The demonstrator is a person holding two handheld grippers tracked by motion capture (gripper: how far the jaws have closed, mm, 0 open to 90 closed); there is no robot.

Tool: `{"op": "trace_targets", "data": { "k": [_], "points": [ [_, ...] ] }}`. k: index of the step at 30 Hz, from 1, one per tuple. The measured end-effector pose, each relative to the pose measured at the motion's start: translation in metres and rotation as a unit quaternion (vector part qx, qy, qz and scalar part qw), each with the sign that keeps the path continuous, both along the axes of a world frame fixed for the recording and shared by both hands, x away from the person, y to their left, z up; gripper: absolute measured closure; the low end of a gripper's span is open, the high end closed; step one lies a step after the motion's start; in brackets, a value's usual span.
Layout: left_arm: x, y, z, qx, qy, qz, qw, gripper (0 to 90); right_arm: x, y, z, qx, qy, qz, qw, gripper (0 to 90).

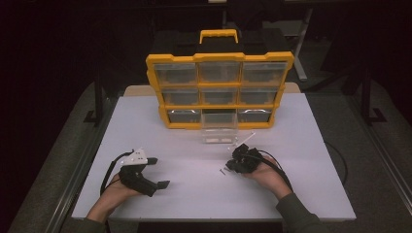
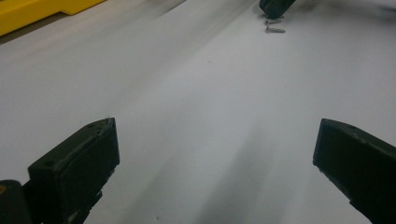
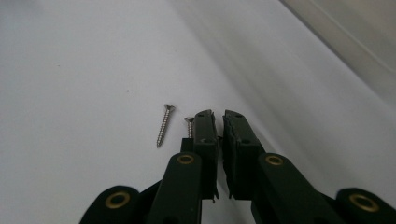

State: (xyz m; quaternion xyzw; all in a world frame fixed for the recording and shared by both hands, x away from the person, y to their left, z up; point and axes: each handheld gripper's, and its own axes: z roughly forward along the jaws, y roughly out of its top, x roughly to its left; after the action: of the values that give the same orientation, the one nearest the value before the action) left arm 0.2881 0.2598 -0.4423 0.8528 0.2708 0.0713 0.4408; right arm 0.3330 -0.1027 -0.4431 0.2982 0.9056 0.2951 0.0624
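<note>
Two claws: I work both over the table [image 1: 160, 126].
Organiser [image 1: 219, 90]: yellow, nine clear drawers, at the far edge; one drawer [image 1: 219, 128] stands pulled out onto the table in front of it.
Left claw [image 1: 154, 171]: jaws spread wide, empty.
Right claw [image 3: 218, 122]: jaws nearly shut, nothing visibly between them.
Screws: one [image 3: 164, 125] lies free, another [image 3: 188, 126] touches my right claw's jaw.
Step, I judge: lifting a screw; I'd straddle the shank, close low.
Writing: none readable.

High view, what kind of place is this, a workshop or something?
Probably a workshop or lab bench set up for recording. A yellow parts organizer with clear drawers stands on a plain white table, loose screws lie on it, and the room around is dark, with metal frame legs.
</note>
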Motion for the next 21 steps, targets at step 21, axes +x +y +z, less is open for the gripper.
{"op": "trace_targets", "data": {
  "k": [21],
  "points": [
    [-0.001, 0.001, 0.002, 0.001, -0.005, 0.004, 1.0000, 0.3, 0.001, -0.010, 0.013, 0.008, -0.005, 0.002, 1.0000, 83.7]
  ]
}}
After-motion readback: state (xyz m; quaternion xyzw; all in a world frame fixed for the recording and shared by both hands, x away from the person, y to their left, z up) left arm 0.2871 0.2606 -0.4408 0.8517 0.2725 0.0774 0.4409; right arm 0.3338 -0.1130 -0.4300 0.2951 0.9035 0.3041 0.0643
